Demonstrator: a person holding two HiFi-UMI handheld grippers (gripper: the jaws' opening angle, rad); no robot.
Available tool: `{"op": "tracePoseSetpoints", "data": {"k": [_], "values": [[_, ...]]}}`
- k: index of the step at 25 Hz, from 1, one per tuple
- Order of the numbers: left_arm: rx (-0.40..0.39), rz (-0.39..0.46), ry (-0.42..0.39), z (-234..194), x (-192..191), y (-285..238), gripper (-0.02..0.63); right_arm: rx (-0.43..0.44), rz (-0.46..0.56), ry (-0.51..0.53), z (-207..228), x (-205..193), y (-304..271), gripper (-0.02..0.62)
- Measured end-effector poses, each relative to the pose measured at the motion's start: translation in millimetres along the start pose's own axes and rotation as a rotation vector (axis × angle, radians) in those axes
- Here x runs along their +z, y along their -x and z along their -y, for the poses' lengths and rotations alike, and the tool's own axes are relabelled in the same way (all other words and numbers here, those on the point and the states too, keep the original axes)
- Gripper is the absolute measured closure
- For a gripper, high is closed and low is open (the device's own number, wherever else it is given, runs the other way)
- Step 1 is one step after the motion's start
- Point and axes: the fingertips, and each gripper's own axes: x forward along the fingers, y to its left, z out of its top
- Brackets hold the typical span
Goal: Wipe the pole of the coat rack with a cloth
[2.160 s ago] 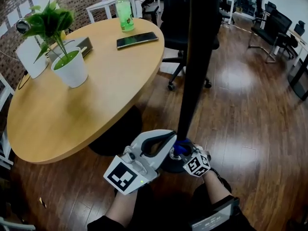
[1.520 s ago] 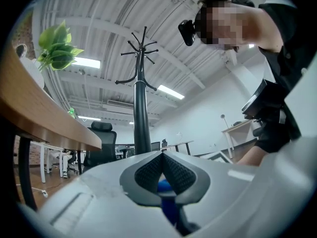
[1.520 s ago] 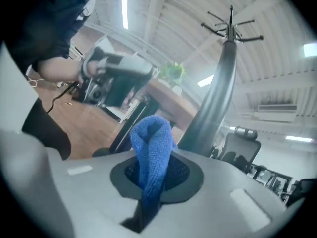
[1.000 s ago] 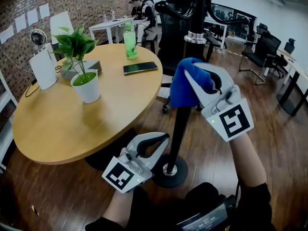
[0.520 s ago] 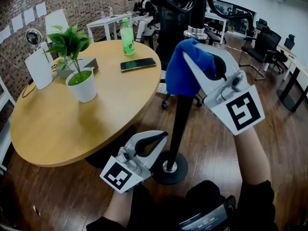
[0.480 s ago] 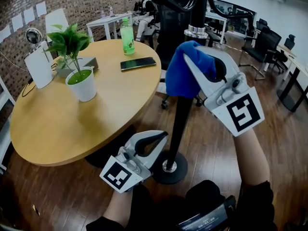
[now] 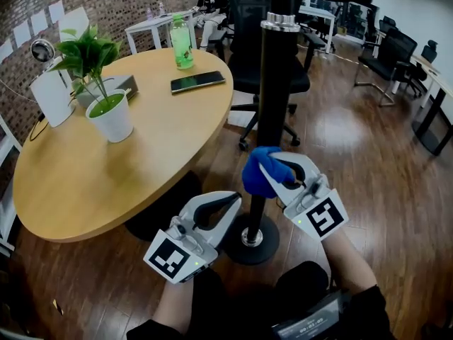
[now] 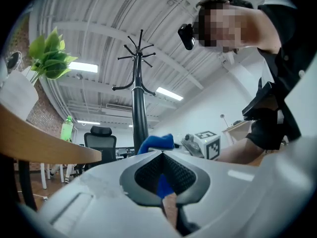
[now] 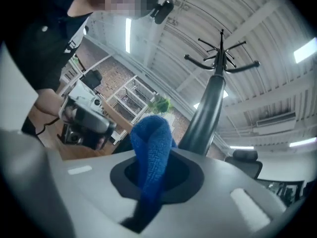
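Observation:
The black pole of the coat rack rises from a round base on the wood floor. My right gripper is shut on a blue cloth, and the cloth is pressed against the lower part of the pole. In the right gripper view the blue cloth stands up between the jaws, with the pole just behind it. My left gripper hangs left of the pole near the base, shut with nothing in it. In the left gripper view the pole and the cloth show ahead.
A round wooden table stands to the left, with a potted plant, a phone and a green bottle. A black office chair stands behind the pole. More desks and chairs fill the back right.
My right gripper has slid the blue cloth down the pole, from near the metal collar to low on the pole. The left gripper has stayed near the base.

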Motion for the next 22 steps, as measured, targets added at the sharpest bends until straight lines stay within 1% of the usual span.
{"op": "tracePoseSetpoints", "data": {"k": [3, 4, 12, 15, 18, 20, 22], "values": [[-0.002, -0.026, 0.008, 0.6, -12.2, 0.1, 0.612, 0.082, -0.260, 0.025, -39.2, -81.5, 24.7, 0.574], [-0.002, -0.032, 0.011, 0.8, -15.5, 0.6, 0.612, 0.096, -0.302, 0.016, -52.2, -100.6, 30.2, 0.574], [0.007, -0.069, 0.027, 0.1, -30.8, 3.7, 0.612, 0.193, -0.465, -0.156, -145.0, -219.0, 61.3, 0.574], [0.011, -0.083, 0.029, 0.3, -34.7, 5.6, 0.612, 0.238, -0.532, -0.180, -170.5, -252.5, 69.6, 0.574], [0.016, -0.092, 0.023, 0.4, -36.4, 9.2, 0.612, 0.280, -0.603, -0.188, -188.8, -279.5, 78.2, 0.574], [0.022, -0.099, 0.021, -0.2, -38.0, 12.3, 0.612, 0.291, -0.639, -0.196, -196.7, -292.2, 81.9, 0.574], [0.026, -0.106, 0.021, 0.0, -39.4, 14.8, 0.612, 0.289, -0.658, -0.213, -199.1, -296.6, 83.4, 0.574]]}}
